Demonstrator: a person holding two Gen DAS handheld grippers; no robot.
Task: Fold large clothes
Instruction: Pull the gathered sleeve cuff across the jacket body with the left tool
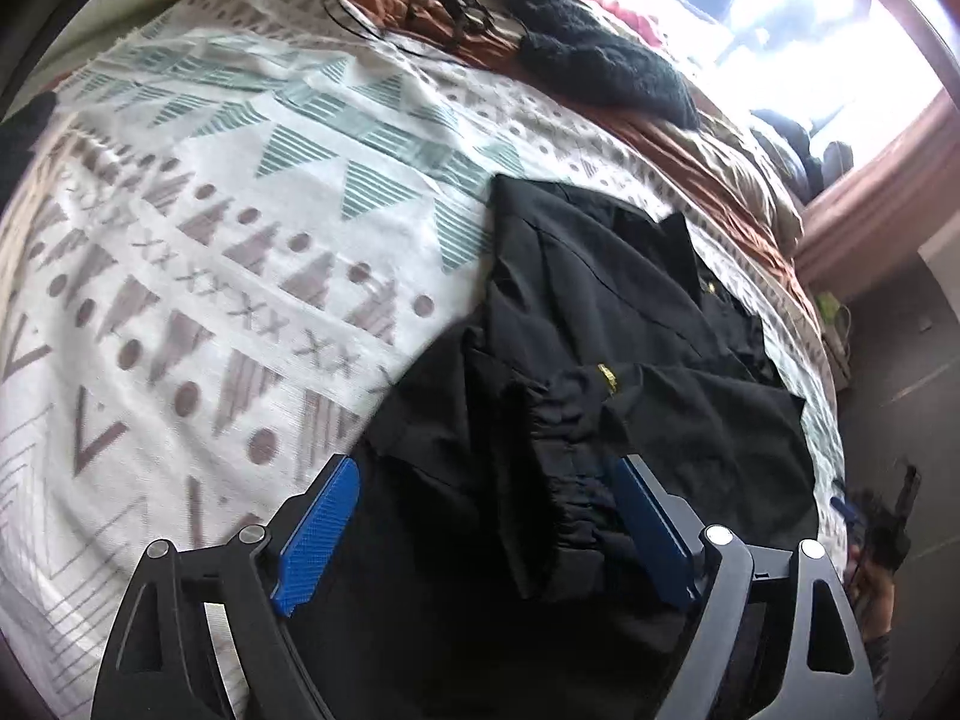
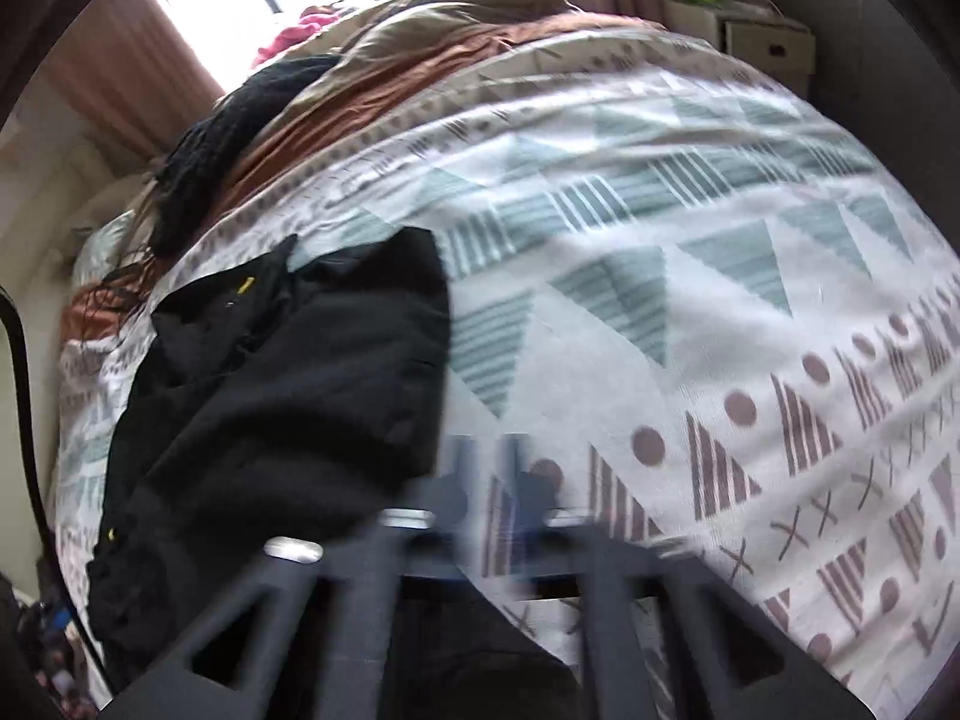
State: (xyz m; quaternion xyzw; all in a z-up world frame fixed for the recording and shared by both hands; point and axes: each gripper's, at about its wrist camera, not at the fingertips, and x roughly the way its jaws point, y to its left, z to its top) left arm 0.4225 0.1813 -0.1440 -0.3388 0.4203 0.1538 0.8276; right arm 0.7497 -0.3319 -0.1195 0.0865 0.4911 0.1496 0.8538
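We see a black jacket [image 1: 600, 324] lying partly folded on the bed [image 1: 210, 276], over its patterned cover. Our left tongs [image 1: 486, 516] stand wide above the jacket's near end, where a gathered cuff [image 1: 564, 468] sits between the blue pads [image 1: 318, 534]; whether they touch the cloth we cannot tell. In the right wrist view the jacket [image 2: 288, 372] lies to the left, its lower edge hidden behind the blurred frame. Our right tongs [image 2: 489, 480] are smeared by motion; the fingers look close together over the cover, but we cannot tell their state. A dark knit [image 1: 600, 60] lies at the far side.
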